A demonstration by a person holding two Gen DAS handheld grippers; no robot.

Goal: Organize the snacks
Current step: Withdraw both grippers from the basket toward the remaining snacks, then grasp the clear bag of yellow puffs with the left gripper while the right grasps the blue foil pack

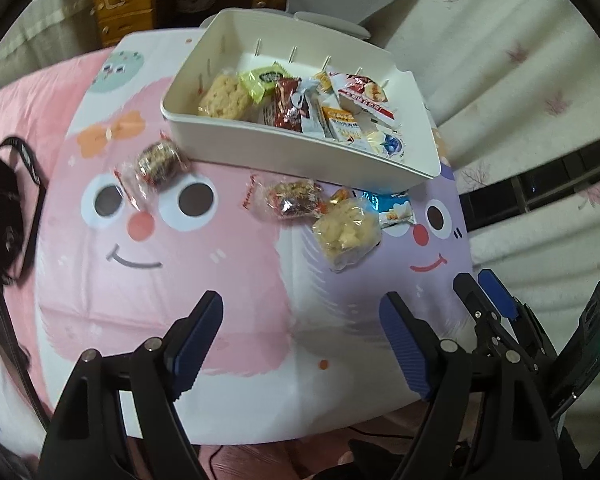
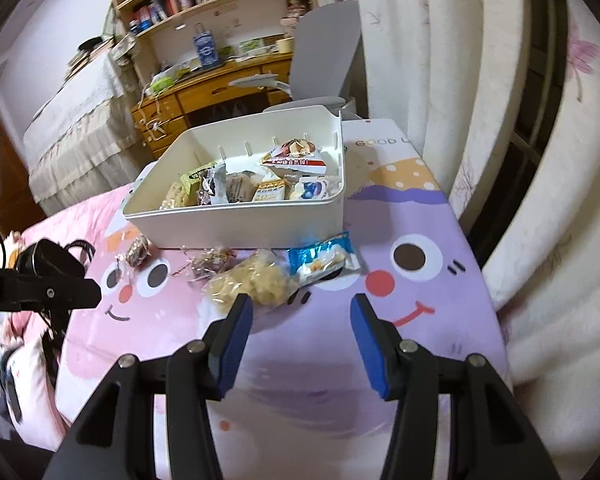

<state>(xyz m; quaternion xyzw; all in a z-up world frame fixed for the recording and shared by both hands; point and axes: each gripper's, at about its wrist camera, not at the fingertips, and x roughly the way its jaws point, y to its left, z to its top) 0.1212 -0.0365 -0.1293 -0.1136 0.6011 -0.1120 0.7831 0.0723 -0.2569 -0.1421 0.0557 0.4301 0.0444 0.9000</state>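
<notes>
A white bin (image 1: pixel 284 152) (image 2: pixel 236 220) holding several wrapped snacks stands at the back of the cartoon-face table. In front of it lie loose snacks: a dark round cake (image 1: pixel 158 162) (image 2: pixel 137 255), a clear-wrapped nut bar (image 1: pixel 292 198) (image 2: pixel 212 266), a pale puffed-rice cake (image 1: pixel 346 232) (image 2: pixel 256 282) and a blue packet (image 1: pixel 394 208) (image 2: pixel 324 260). My left gripper (image 1: pixel 300 332) is open and empty over the near table. My right gripper (image 2: pixel 300 336) (image 1: pixel 486 294) is open and empty, just short of the rice cake and blue packet.
A black bag (image 1: pixel 4 208) lies on the pink bed at left. A grey chair (image 2: pixel 324 52), wooden desk (image 2: pixel 220 92) and shelves stand behind the table. White curtains (image 2: pixel 440 60) hang along the right edge.
</notes>
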